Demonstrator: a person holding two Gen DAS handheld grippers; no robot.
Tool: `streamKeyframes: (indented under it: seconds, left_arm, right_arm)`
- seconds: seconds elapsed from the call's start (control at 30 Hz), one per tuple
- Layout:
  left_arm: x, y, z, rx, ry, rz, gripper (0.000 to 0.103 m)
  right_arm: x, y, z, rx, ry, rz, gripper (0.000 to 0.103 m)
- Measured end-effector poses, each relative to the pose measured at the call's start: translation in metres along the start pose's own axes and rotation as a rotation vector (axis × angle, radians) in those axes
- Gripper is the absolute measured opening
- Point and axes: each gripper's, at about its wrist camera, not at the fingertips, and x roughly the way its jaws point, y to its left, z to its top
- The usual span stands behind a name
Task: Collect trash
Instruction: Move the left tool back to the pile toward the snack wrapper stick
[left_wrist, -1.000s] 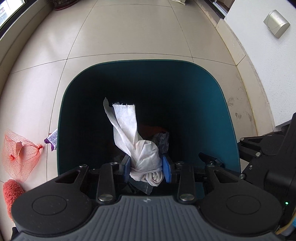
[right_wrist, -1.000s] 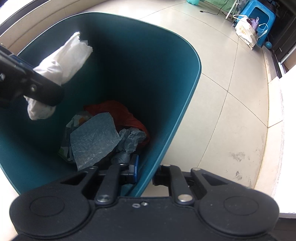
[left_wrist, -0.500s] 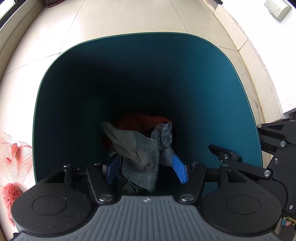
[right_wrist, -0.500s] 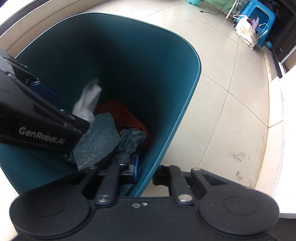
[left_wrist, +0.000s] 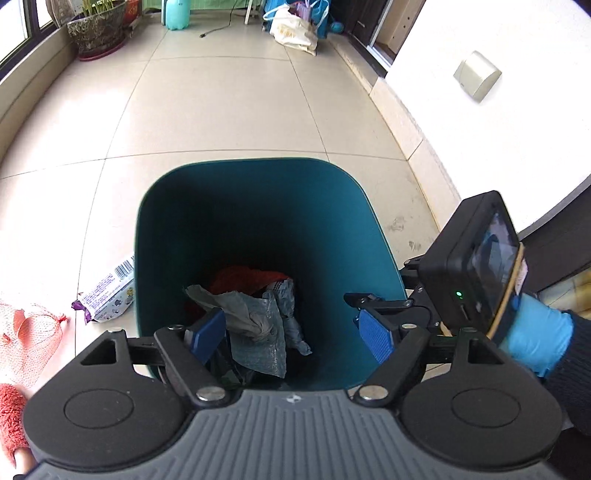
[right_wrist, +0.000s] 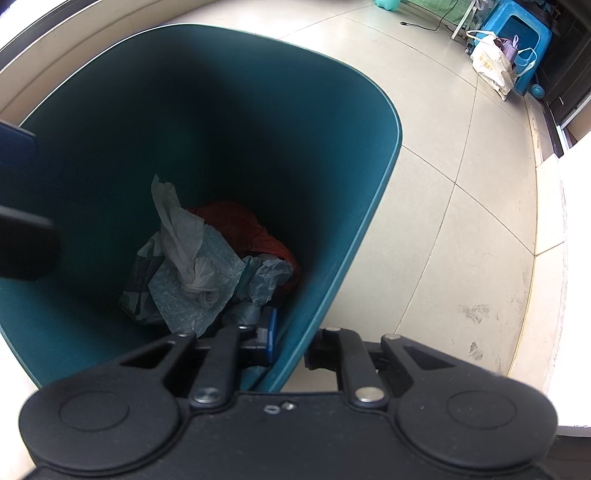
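The twisted white tissue (right_wrist: 184, 251) is lying at the bottom of the teal bin (left_wrist: 258, 206), resting on a pale sheet of paper (right_wrist: 199, 295) with a red-orange piece (right_wrist: 255, 232) and crumpled grey paper (right_wrist: 267, 277) lying beside it; nothing is gripping it. The left gripper (left_wrist: 291, 332) is hovering above the bin's mouth, its jaws opening wide with no item between them, the trash pile showing far below in the gap. The right gripper (right_wrist: 290, 343) is clamping the bin's near rim: one blue pad (right_wrist: 271, 332) is sitting inside the wall, the other finger outside, jaws narrow on the rim. A hand in a blue glove (left_wrist: 535, 336) is holding that gripper at the right of the left wrist view. Outside the bin, a printed wrapper (left_wrist: 109, 291) is lying on the tiled floor (left_wrist: 221, 110) just beside the bin's left wall, with an orange mesh net (left_wrist: 26, 332) further left and a red fuzzy item (left_wrist: 11, 417) near it. Far back, a plant pot (left_wrist: 98, 31) and a cream bag (left_wrist: 291, 31) are standing by the wall.
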Motion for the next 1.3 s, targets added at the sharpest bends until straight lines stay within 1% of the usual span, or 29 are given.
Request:
streamKeyframes:
  seconds: [0.1, 0.2, 0.27, 0.4, 0.53, 0.7, 0.77, 0.8, 0.83, 0.87, 0.9, 0.97, 1.03, 1.1, 1.3]
  left_arm:
    - [-0.020, 0.014, -0.008, -0.045, -0.027, 0.013, 0.080]
    - [-0.039, 0.037, -0.017, -0.117, -0.053, 0.028, 0.080]
    - [-0.045, 0.057, -0.027, -0.158, -0.062, 0.069, 0.080]
    - [-0.041, 0.094, -0.046, -0.239, -0.029, 0.121, 0.080]
    - [-0.011, 0.133, -0.069, -0.269, 0.029, 0.171, 0.080]
    - [0.048, 0.181, -0.101, -0.381, 0.148, 0.245, 0.080]
    - [0.073, 0.198, -0.118, -0.438, 0.216, 0.234, 0.080]
    - [0.086, 0.206, -0.129, -0.437, 0.242, 0.242, 0.080]
    - [0.097, 0.210, -0.134, -0.435, 0.263, 0.271, 0.080]
    - [0.110, 0.215, -0.141, -0.441, 0.293, 0.283, 0.080]
    - [0.120, 0.220, -0.147, -0.446, 0.317, 0.276, 0.080]
    - [0.140, 0.231, -0.158, -0.471, 0.357, 0.290, 0.080]
    - [0.151, 0.240, -0.166, -0.508, 0.374, 0.277, 0.080]
    - [0.162, 0.248, -0.173, -0.536, 0.392, 0.282, 0.080]
    - [0.191, 0.272, -0.193, -0.581, 0.436, 0.285, 0.079]
  right_arm:
    - [0.000, 0.002, 0.001, -0.003, 0.002, -0.006, 0.013]
    - [0.000, 0.003, 0.001, -0.003, 0.003, -0.007, 0.013]
    - [0.000, 0.004, 0.001, -0.006, 0.002, -0.008, 0.013]
    - [0.002, 0.003, -0.001, -0.007, 0.003, -0.011, 0.013]
    - [0.003, -0.001, -0.001, 0.018, 0.009, 0.001, 0.012]
    - [0.004, -0.007, 0.001, 0.037, 0.016, -0.014, 0.009]
    - [0.004, -0.008, 0.002, 0.048, 0.020, -0.010, 0.008]
    - [0.005, -0.007, 0.003, 0.049, 0.021, -0.010, 0.008]
    - [0.005, -0.006, 0.004, 0.045, 0.022, -0.014, 0.008]
    - [0.006, -0.004, 0.005, 0.037, 0.022, -0.021, 0.009]
    - [0.005, -0.001, 0.006, 0.031, 0.022, -0.026, 0.009]
    - [0.005, 0.000, 0.006, 0.033, 0.021, -0.024, 0.009]
    - [0.005, 0.000, 0.006, 0.042, 0.022, -0.016, 0.009]
    - [0.006, -0.001, 0.005, 0.044, 0.019, -0.013, 0.009]
    - [0.006, -0.006, 0.003, 0.054, 0.020, -0.003, 0.009]
